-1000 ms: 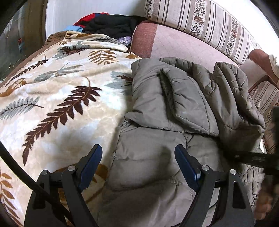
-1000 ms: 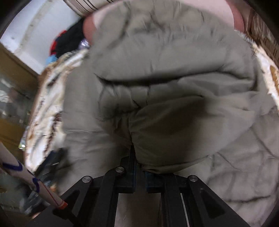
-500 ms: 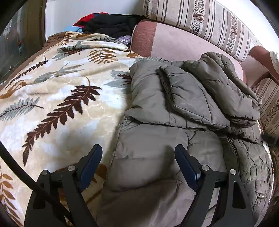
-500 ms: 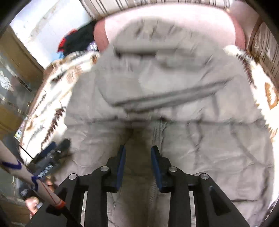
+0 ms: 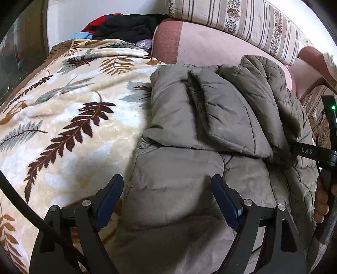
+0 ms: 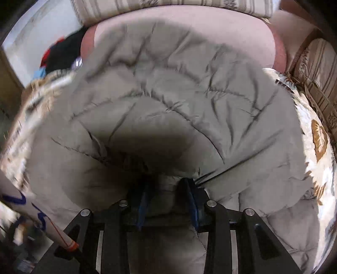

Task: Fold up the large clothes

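A grey-green padded jacket (image 5: 189, 168) lies on a leaf-patterned blanket (image 5: 63, 105), its upper part and a sleeve folded over the body. My left gripper (image 5: 166, 196) hangs open just above the jacket's near part, holding nothing. In the left wrist view my right gripper (image 5: 303, 149) comes in from the right edge, its tips hidden under the edge of the fold. In the right wrist view the jacket (image 6: 168, 94) fills the frame. The right gripper (image 6: 166, 196) is opening, with loose jacket fabric bulging between and over its blue fingers (image 6: 190, 200).
A pink sofa seat (image 5: 210, 42) and a striped cushion (image 5: 242, 19) lie behind the jacket. A pile of dark and red clothes (image 5: 126, 27) sits at the back left. A person's hand (image 5: 321, 202) holds the right gripper's handle. A white pole (image 6: 31, 212) crosses the lower left.
The right gripper, shut on the jacket a second ago, has let go and opened. The sleeve now lies folded on the body. The right gripper is back at the fold's edge. The left gripper stayed still.
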The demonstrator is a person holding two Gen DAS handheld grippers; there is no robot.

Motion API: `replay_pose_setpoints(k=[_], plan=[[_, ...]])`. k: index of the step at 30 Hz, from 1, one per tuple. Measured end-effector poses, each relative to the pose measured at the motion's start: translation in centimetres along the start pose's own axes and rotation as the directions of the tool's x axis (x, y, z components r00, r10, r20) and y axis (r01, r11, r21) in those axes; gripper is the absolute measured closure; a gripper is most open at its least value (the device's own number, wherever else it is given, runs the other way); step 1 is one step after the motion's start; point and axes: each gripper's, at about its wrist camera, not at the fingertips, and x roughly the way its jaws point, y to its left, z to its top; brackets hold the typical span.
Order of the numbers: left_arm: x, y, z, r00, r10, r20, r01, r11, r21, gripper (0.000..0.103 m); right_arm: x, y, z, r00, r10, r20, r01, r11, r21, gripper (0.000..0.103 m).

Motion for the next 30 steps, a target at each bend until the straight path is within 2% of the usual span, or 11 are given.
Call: replay_pose_setpoints(k=[3,7,12,16,19,22,26,30], plan=[[-0.2,-0.2,0.0,1.000,0.003,0.007,-0.004,1.000,0.012,0.019,-0.6,-0.1,0.7,1.000,0.007,-0.009,-0.007,1.000,0.006,0.067],[-1.3,-0.2,-0.1,0.999,0.012,0.040,-0.013,1.000,0.018,0.019,-3.9,-2.4,0.9,0.995,0.094,0.029,-0.097,0.990,0.101,0.062],[-4.4,0.2,-0.6,0.997,0.006,0.080,-0.007,1.000,0.017,0.019,-9.2,-6.9,-2.2,0.992,0.111,0.056,-0.118,0.983,0.142,0.038],[-7.3,2.0,-1.1,0.996,-0.013,0.084,0.016,0.999,-0.029,0.019,-12.5,-11.8,-6.1,0.996,0.080,0.029,-0.083,0.986,0.142,0.029],[-8.2,3.8,-1.7,0.998,-0.021,0.053,0.025,0.997,-0.073,0.019,-14.0,-15.5,-9.3,1.000,0.010,0.018,-0.013,0.989,0.147,0.025],[-8.2,6.1,-2.6,1.000,0.003,-0.005,-0.004,0.993,-0.117,0.019,-14.4,-19.9,-12.5,1.000,-0.028,0.008,0.026,0.978,0.205,0.023],[-7.1,8.0,-3.5,0.994,-0.075,-0.076,0.061,0.984,-0.168,0.019,-13.2,-23.9,-15.4,1.000,0.024,-0.010,-0.020,0.956,0.292,0.023],[-5.2,9.0,-4.2,0.977,-0.167,-0.130,0.132,0.961,-0.241,0.019,-11.5,-25.5,-16.9,0.994,0.109,0.017,-0.108,0.919,0.378,0.023]])
